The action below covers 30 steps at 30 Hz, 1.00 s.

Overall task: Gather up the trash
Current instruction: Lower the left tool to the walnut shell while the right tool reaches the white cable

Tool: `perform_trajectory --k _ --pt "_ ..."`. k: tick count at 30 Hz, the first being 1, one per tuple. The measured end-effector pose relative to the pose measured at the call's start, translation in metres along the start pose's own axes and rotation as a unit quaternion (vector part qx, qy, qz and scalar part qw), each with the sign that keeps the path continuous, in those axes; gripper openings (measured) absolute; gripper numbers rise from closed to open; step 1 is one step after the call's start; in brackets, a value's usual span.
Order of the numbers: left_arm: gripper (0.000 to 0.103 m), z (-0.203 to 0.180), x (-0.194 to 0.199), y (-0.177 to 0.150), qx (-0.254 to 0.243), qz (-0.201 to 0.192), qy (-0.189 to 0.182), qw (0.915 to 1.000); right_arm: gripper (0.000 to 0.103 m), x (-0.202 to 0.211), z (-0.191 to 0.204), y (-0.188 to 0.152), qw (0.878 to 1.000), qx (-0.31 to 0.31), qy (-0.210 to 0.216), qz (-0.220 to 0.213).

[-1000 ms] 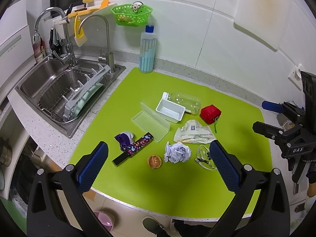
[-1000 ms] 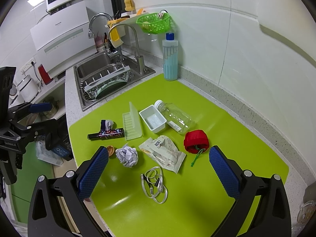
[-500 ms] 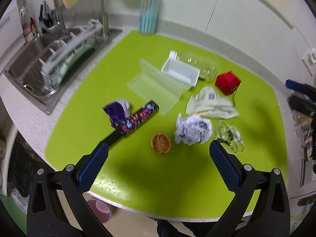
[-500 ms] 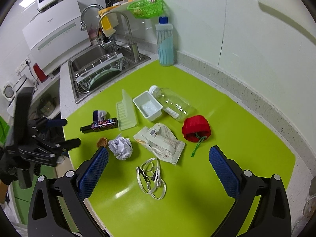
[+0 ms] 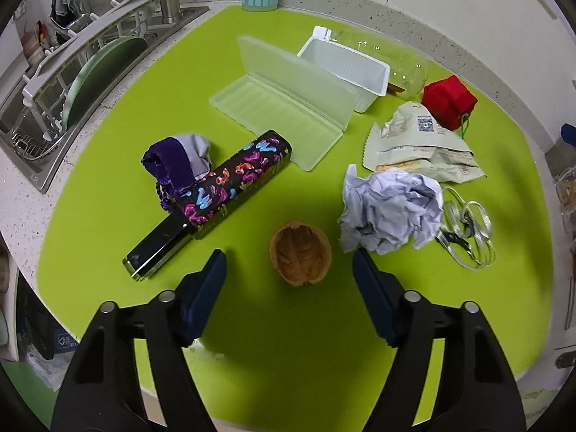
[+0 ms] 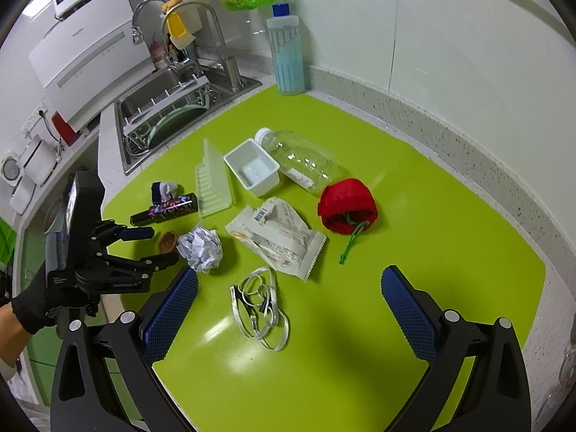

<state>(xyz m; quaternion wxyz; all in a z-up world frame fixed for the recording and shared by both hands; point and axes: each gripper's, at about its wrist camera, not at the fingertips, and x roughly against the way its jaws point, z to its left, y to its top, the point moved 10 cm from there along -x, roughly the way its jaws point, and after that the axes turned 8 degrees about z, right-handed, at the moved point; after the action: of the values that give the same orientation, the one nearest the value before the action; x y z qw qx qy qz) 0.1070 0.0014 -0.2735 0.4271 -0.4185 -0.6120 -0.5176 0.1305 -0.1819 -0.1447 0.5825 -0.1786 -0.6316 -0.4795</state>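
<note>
While open, gripper (image 5: pixel 289 264) above walnut shell (image 5: pixel 300 257)

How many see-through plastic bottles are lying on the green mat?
1. The clear plastic bottle with a white cap lies on its side behind the white rectangular tub. None seems hidden.

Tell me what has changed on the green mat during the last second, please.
The left gripper came down and forward to the walnut shell, and its fingers narrowed around it, though they are not touching it yet. The right gripper shifted only slightly and stays open. The crumpled paper, snack bag and the other things have not moved.
</note>
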Motion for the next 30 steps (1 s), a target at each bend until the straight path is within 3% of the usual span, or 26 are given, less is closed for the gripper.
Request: perform_trajectory --k 3,5,6,14,30 --pt "0.057 0.002 0.0 0.003 0.0 -0.01 0.009 0.9999 0.097 -0.002 -0.002 -0.003 1.0 -0.003 0.0 0.004" --pt "0.046 0.004 0.002 0.004 0.001 -0.013 0.012 0.9998 0.097 -0.004 -0.003 -0.005 1.0 -0.005 0.001 0.007" --pt "0.034 0.003 0.001 0.007 0.001 -0.014 0.004 0.9999 0.097 -0.004 -0.003 -0.006 1.0 -0.005 0.001 0.009" --pt "0.034 -0.009 0.009 0.009 -0.001 -0.013 -0.001 0.9999 0.097 -0.016 0.006 -0.011 1.0 0.012 0.005 0.018" --pt "0.034 0.001 0.077 0.012 0.031 -0.052 -0.019 0.998 0.097 -0.107 0.028 -0.037 0.991 0.064 -0.029 0.111"
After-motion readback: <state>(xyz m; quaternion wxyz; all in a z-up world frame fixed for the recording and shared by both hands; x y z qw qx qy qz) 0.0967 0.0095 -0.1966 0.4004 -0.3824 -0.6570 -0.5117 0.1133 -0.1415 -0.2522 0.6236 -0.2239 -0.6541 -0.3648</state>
